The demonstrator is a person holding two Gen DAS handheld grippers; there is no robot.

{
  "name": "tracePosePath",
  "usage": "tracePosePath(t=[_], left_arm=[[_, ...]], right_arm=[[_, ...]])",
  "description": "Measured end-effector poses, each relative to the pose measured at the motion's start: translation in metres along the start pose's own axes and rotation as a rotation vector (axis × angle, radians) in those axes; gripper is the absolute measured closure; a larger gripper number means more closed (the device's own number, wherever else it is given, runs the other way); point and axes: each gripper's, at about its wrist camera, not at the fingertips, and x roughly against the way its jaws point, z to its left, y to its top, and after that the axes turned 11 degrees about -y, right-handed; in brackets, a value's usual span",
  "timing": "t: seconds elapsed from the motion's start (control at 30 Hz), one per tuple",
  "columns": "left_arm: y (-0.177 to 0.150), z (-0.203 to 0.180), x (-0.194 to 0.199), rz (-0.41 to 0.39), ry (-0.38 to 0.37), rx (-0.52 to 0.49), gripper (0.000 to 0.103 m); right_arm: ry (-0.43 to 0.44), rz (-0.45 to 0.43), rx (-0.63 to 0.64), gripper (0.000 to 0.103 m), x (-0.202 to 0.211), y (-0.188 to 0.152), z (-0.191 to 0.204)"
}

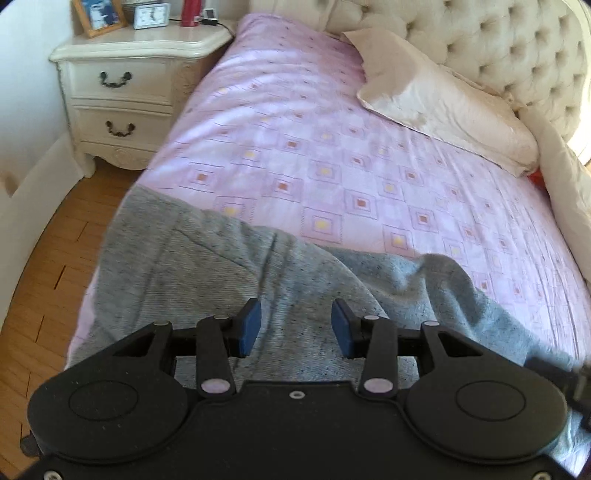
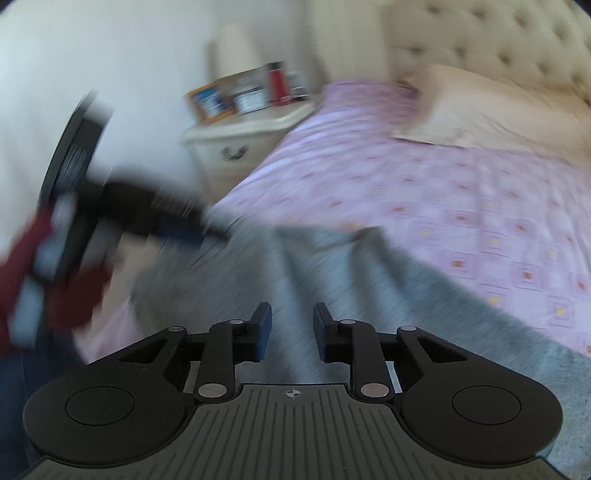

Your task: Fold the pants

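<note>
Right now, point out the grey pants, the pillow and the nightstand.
grey pants [image 1: 207, 266]: left wrist view, on the flat grey fabric near the bed's edge.
pillow [image 1: 443, 103]: left wrist view, on the middle of its cream case.
nightstand [image 1: 122, 79]: left wrist view, on the upper drawer front.

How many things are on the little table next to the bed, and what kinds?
Picture frame: 1
Clock: 1
Red bottle: 1
Small plugged-in gadget: 1
Total: 4
</note>
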Motion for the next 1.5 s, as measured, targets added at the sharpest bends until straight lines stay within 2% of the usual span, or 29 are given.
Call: tracePosePath(t=[0.1, 0.2, 0.4, 0.53, 0.67, 0.8, 0.87, 1.03, 1.17, 1.23, 1.27, 1.3, 1.5], left_arm=[[0.009, 0.001, 0.016, 0.008, 0.021, 0.041, 0.053], [0.018, -0.001, 0.033, 0.033, 0.070, 0.012, 0.053], [0.025, 0.011, 0.047, 0.125, 0.159, -0.078, 0.052], [0.029, 0.030, 0.039, 0.180, 0.174, -0.067, 0.052], [0.028, 0.044, 0.024, 0.223, 0.184, -0.058, 0.052], [0.033, 0.053, 0.026, 0.144, 0.202, -0.045, 0.052], [0.035, 0.058, 0.024, 0.130, 0.202, -0.049, 0.052], [0.032, 0.063, 0.009, 0.168, 0.178, -0.128, 0.052], [0.031, 0.066, -0.003, 0.197, 0.136, -0.120, 0.053], [0.030, 0.067, -0.006, 0.184, 0.107, -0.118, 0.058], [0.030, 0.067, -0.006, 0.179, 0.082, -0.118, 0.077], [0.030, 0.067, -0.005, 0.182, 0.068, -0.114, 0.103], [0.038, 0.043, 0.022, 0.175, 0.059, -0.182, 0.103]], right_arm=[[0.016, -0.002, 0.147, 0.079, 0.001, -0.005, 0.028], [0.027, -0.019, 0.264, 0.078, 0.002, -0.007, 0.048], [0.042, -0.012, 0.358, 0.075, -0.011, -0.004, 0.064], [0.009, -0.016, 0.436, 0.075, -0.018, -0.013, 0.076], [0.000, -0.007, 0.472, 0.075, -0.021, -0.021, 0.081], [-0.007, -0.001, 0.493, 0.075, -0.026, -0.028, 0.083], [-0.011, 0.005, 0.492, 0.075, -0.030, -0.029, 0.083], [-0.023, -0.002, 0.486, 0.075, -0.036, -0.028, 0.084], [-0.028, -0.020, 0.499, 0.076, -0.038, -0.030, 0.085], [-0.021, -0.032, 0.501, 0.092, -0.035, -0.029, 0.085], [-0.024, -0.040, 0.499, 0.096, -0.033, -0.028, 0.084], [-0.023, -0.049, 0.489, 0.096, -0.030, -0.026, 0.083], [0.022, -0.107, 0.407, 0.097, -0.004, -0.012, 0.081]])
